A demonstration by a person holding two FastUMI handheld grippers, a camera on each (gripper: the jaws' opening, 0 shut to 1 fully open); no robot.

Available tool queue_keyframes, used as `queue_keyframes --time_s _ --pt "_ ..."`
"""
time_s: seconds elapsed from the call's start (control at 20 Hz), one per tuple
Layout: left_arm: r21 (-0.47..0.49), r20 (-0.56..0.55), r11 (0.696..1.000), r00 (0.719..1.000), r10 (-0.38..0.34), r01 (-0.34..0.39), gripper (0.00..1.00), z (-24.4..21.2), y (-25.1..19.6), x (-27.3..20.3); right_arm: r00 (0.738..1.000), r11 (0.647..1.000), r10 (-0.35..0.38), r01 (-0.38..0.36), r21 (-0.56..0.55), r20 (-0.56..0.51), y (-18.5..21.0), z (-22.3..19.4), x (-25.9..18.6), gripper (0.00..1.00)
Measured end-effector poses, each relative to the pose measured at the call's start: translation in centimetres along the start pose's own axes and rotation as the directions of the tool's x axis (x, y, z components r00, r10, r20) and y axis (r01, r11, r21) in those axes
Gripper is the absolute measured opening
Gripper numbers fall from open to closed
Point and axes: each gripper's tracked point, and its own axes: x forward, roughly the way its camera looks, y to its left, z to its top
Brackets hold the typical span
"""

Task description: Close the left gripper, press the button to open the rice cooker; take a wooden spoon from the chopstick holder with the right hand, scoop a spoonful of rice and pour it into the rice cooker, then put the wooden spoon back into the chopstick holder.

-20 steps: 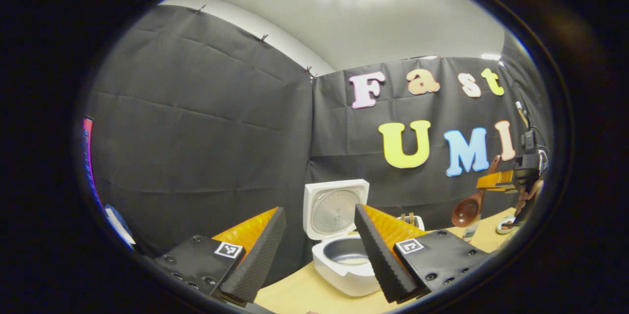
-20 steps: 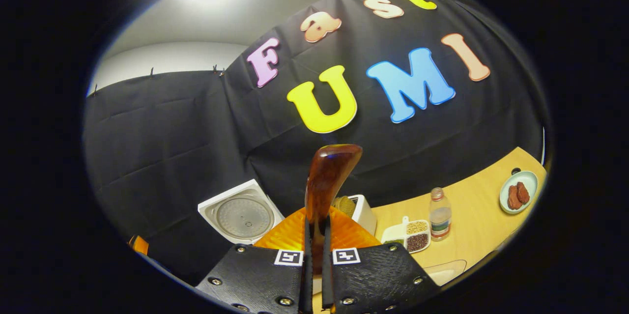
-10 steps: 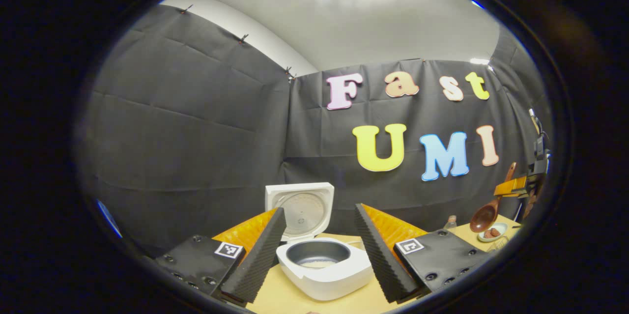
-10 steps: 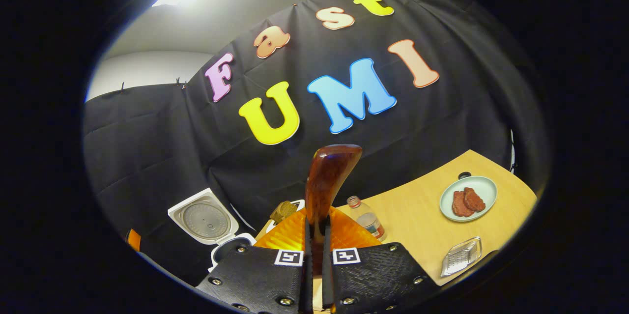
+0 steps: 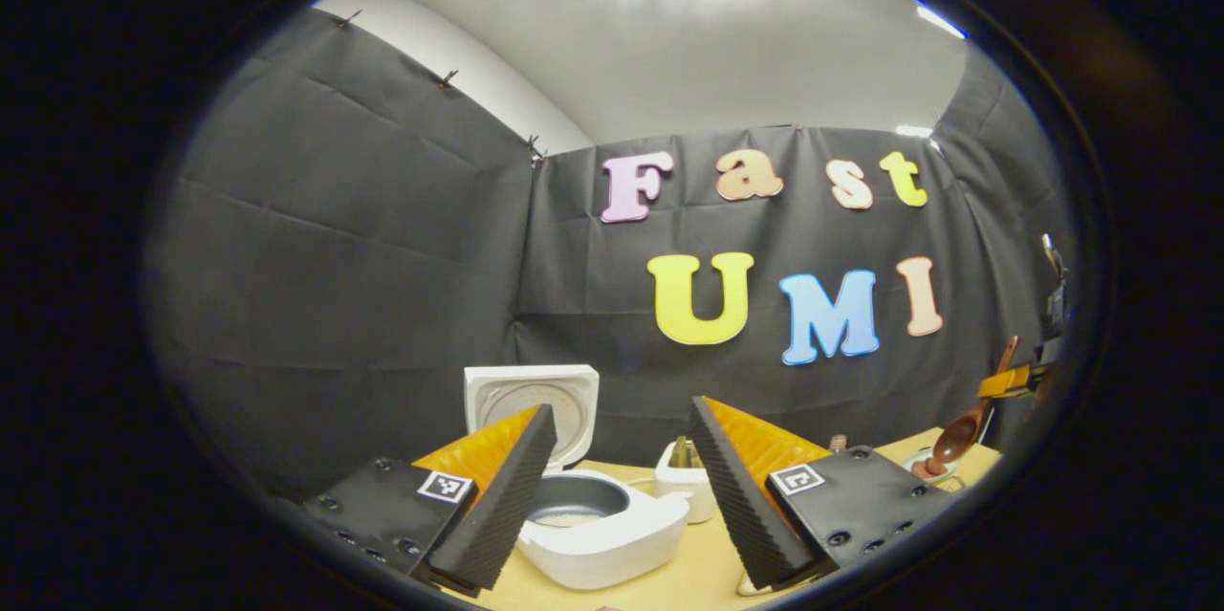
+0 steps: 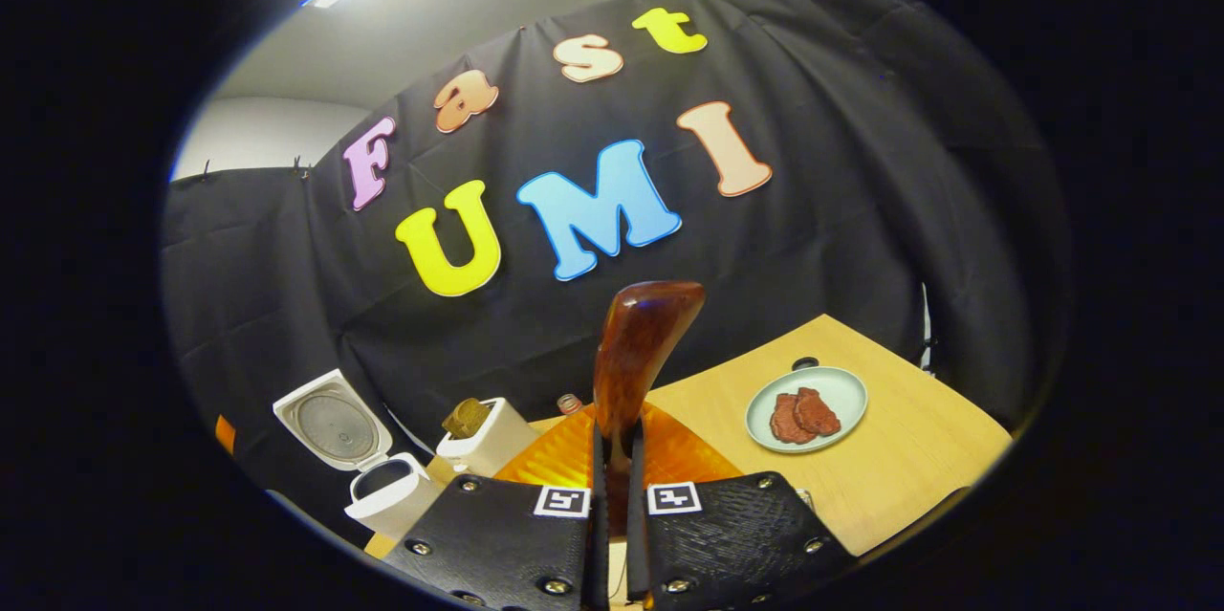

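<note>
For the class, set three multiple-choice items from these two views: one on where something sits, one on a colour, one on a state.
1. The chopstick holder stands:
A. beside the rice cooker
B. on the plate
C. inside the cooker

2. The cooker's body is:
A. red
B. white
C. green

3. The cooker's lid is:
A. shut
B. removed
C. raised open

Answers:
1 A, holder and cooker stand side by side on the table.
2 B, its shell is white.
3 C, the lid stands up behind the inner pot.
</note>
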Motion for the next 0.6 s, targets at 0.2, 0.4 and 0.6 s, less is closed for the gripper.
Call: queue_keyframes --time_s 0.2,0.4,0.6 --pt "0.015 -0.001 1.0 1.0 -0.005 0.005 0.97 0.1 -0.6 -0.4 0.997 0.996 -0.08 0.08 -0.029 -0.012 -4.4 -1.5 -0.3 0.07" --pt "0.03 -0.006 1.0 1.0 0.003 -0.003 0.97 0.0 -0.9 -0.7 0.988 0.987 -0.145 0.142 -0.07 -0.053 -8.1 -4.2 -0.1 0.07" --pt "0.052 -0.014 0.999 1.0 0.013 -0.012 0.97 0.1 -1.2 -1.3 0.98 0.981 -0.173 0.163 -0.107 -0.094 -10.1 -6.9 0.8 0.08"
